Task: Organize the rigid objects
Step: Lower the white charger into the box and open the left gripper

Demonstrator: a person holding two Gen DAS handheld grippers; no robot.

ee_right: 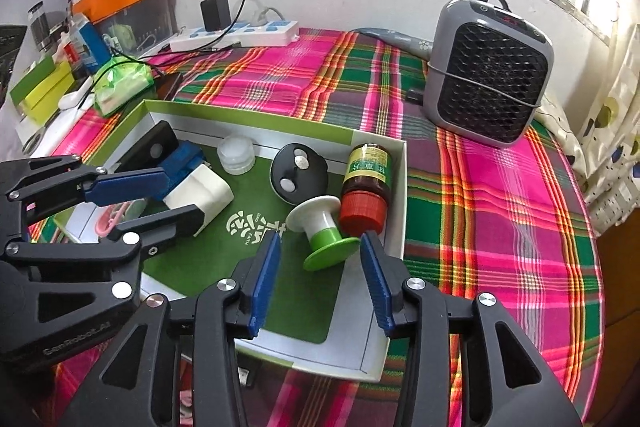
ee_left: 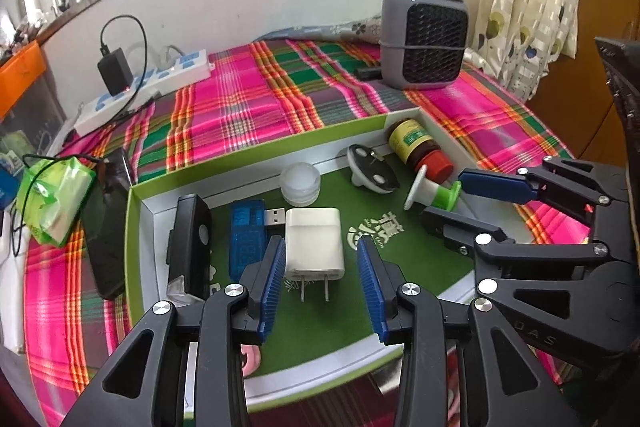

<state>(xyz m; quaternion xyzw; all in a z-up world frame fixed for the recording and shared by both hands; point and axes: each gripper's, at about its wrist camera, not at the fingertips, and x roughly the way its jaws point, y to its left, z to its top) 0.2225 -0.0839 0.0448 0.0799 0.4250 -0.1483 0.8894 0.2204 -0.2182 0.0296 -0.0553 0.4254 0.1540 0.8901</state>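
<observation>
Both claws wide, holding nothing. Left claw (ee_left: 320, 283) straddling white charger (ee_left: 314, 243) mid-tray (ee_left: 256, 143); right claw (ee_right: 320, 283) framing green-white spool (ee_right: 322, 233) near brown bottle (ee_right: 366, 183). Grasp step, likely; next: lower, centre, close gently.

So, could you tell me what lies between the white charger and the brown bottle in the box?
In the left wrist view, a black disc lies between the white charger and the brown bottle.

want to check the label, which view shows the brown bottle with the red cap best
The right wrist view: the bottle lies near and unblocked in the box corner, its yellow-green label facing up. In the left wrist view it is smaller, farther away, label at an angle.
</observation>
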